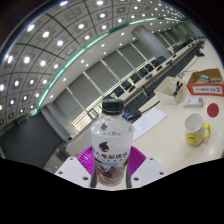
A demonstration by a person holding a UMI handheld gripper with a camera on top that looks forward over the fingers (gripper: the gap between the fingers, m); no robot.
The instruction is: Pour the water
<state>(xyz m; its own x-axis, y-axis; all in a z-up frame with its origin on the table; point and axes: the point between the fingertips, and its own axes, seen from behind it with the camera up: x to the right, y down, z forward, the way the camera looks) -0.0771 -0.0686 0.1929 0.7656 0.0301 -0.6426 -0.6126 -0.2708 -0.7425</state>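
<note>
Clear plastic bottle [110, 143] with a black cap sits between the two fingers of the gripper [110, 170], its magenta pads [131, 160] pressed against both sides of the labelled lower body, so the claw is closed on it and holding it. Bottle stands roughly upright relative to the fingers; cap on. Whole scene is tilted in the gripper view. Beyond the fingers, off to one side of the bottle, a yellow mug [196, 128] stands on a white table [160, 135], well apart from the bottle. Farther back on the table: a cardboard box [203, 84] and a sheet of paper [146, 121].
</note>
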